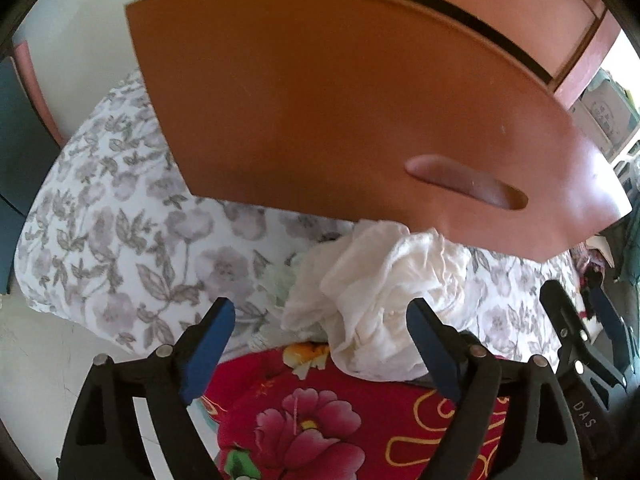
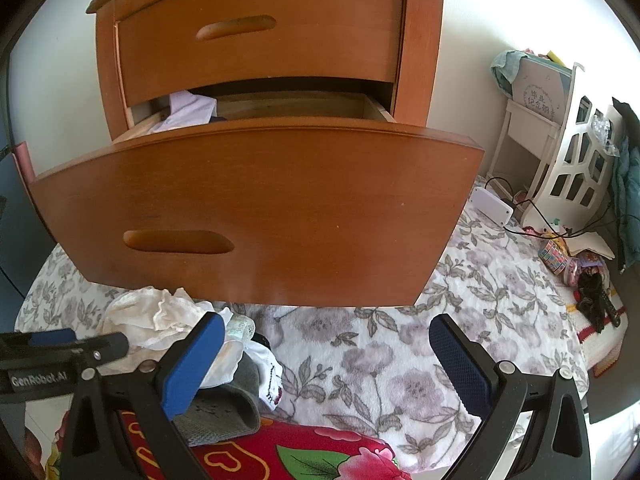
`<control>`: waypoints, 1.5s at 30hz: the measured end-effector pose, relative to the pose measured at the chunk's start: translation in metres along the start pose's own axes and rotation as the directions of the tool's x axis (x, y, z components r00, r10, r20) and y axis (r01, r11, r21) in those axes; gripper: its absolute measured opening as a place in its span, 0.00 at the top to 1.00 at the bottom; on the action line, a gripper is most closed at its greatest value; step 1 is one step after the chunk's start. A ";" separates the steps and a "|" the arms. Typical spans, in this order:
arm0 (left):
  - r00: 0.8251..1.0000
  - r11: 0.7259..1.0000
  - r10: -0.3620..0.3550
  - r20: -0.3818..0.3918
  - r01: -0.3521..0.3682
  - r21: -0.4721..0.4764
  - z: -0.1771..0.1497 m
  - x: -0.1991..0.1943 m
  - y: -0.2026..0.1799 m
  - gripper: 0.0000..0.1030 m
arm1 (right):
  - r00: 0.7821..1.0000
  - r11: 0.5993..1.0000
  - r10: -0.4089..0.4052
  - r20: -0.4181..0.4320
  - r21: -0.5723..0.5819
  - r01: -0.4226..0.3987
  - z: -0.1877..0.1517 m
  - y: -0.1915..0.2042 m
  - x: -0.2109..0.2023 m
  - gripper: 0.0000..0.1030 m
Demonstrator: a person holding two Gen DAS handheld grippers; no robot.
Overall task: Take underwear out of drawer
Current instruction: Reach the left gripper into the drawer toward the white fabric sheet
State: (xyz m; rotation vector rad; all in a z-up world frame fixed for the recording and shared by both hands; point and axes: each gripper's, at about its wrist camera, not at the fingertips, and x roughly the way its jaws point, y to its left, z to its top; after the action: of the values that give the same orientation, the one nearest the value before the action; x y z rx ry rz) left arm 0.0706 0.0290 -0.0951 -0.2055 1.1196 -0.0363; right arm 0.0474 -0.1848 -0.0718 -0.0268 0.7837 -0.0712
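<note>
Both grippers, left gripper (image 1: 320, 344) and right gripper (image 2: 326, 364), spread and empty near the bed (image 2: 400, 360); underwear pile (image 1: 380, 288) dumped below the open drawer (image 2: 256, 216), clear for more

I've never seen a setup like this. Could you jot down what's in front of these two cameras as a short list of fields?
Furniture: wooden nightstand, two drawers
Upper drawer: closed
Lower drawer: pulled out, light cloth showing inside
Bed: floral bedspread, red flowered quilt nearest the cameras
Taken out: white underwear heaped on the bed below the drawer front
Beside the heap: grey garment
Left gripper: fingers apart, empty
Right gripper: fingers apart, empty
</note>
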 end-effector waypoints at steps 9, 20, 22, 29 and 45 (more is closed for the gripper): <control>0.994 0.999 -0.051 0.098 0.048 0.024 0.009 -0.044 -0.008 0.12 | 1.000 1.000 0.000 0.001 0.000 0.000 0.000 0.000 0.000 0.00; 0.955 0.991 -0.129 0.268 0.113 0.072 0.026 -0.113 -0.021 0.12 | 1.000 1.000 -0.002 0.000 -0.002 0.002 0.000 0.000 0.000 0.00; 0.957 0.991 -0.134 0.258 0.122 0.062 0.032 -0.113 -0.020 0.12 | 1.000 1.000 -0.003 0.002 -0.002 0.003 0.000 0.000 -0.001 0.00; 0.956 0.993 -0.119 0.269 0.109 0.050 0.064 -0.114 -0.019 0.12 | 1.000 1.000 -0.009 0.019 -0.001 0.009 0.001 0.000 -0.004 0.00; 0.987 0.988 -0.157 -0.026 0.157 0.006 0.162 -0.048 -0.051 0.12 | 0.999 0.999 0.008 0.047 0.035 -0.010 0.002 -0.008 -0.011 0.00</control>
State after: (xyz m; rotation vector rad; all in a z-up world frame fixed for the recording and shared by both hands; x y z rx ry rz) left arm 0.1986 0.0094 0.0253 -0.2867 1.1270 -0.1839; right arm 0.0412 -0.1917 -0.0623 0.0084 0.7352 -0.0758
